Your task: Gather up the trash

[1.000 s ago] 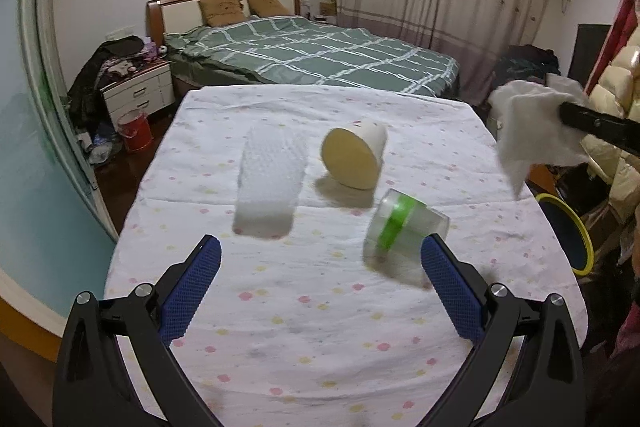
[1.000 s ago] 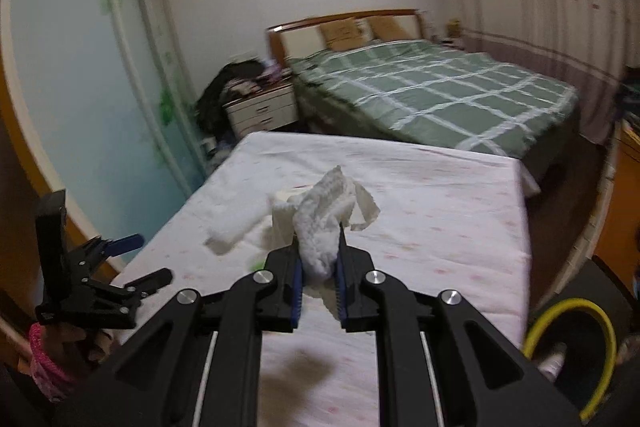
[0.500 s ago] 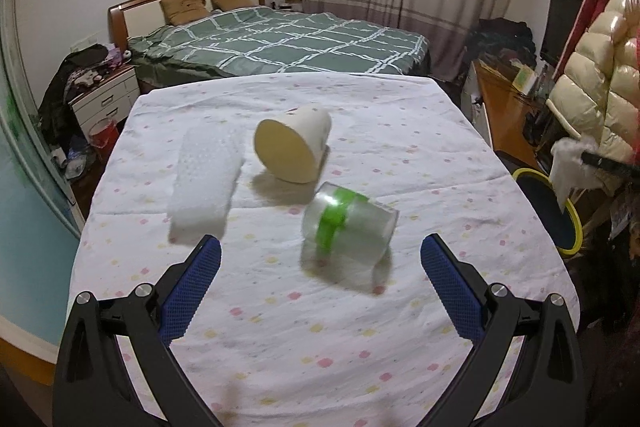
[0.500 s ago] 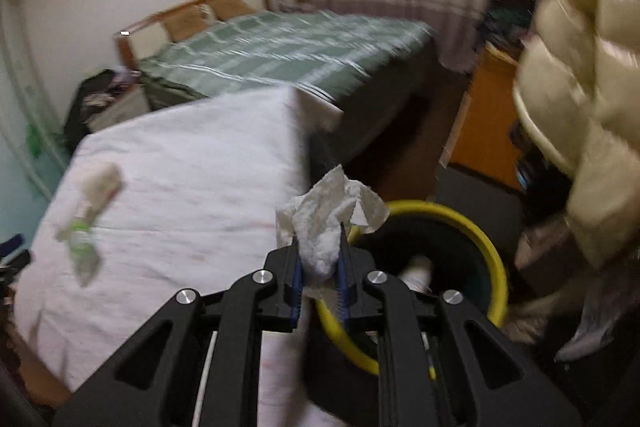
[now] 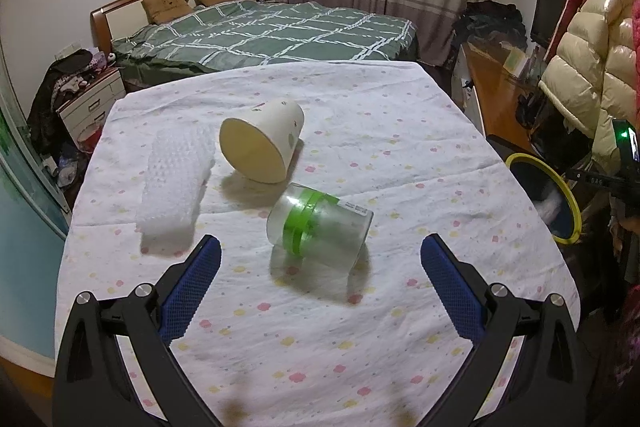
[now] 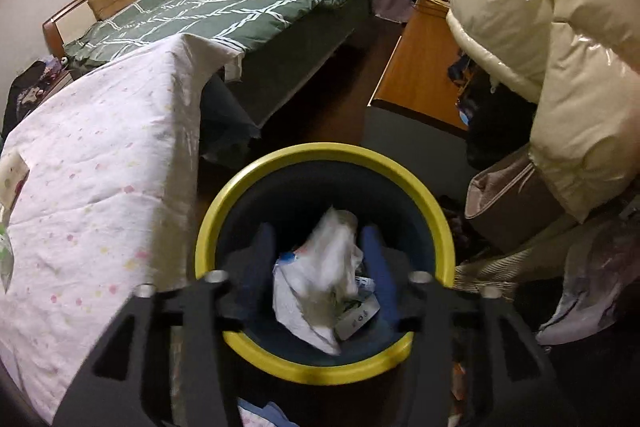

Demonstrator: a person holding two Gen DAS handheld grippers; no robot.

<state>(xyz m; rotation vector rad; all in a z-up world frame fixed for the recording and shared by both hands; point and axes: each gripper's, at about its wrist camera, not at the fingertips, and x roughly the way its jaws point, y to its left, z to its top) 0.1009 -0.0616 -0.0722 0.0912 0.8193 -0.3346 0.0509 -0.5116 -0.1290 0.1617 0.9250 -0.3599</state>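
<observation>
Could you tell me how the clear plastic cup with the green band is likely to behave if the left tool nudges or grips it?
The clear cup lies on its side on the tablecloth, so a nudge would probably roll it. It looks thin-walled and empty, so likely light and apt to flex or crumple under a firm squeeze. Its smooth surface may slip.

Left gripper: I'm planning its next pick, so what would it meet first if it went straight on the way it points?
Probably the clear cup with the green band, lying on its side between the left gripper's open jaws.
</observation>
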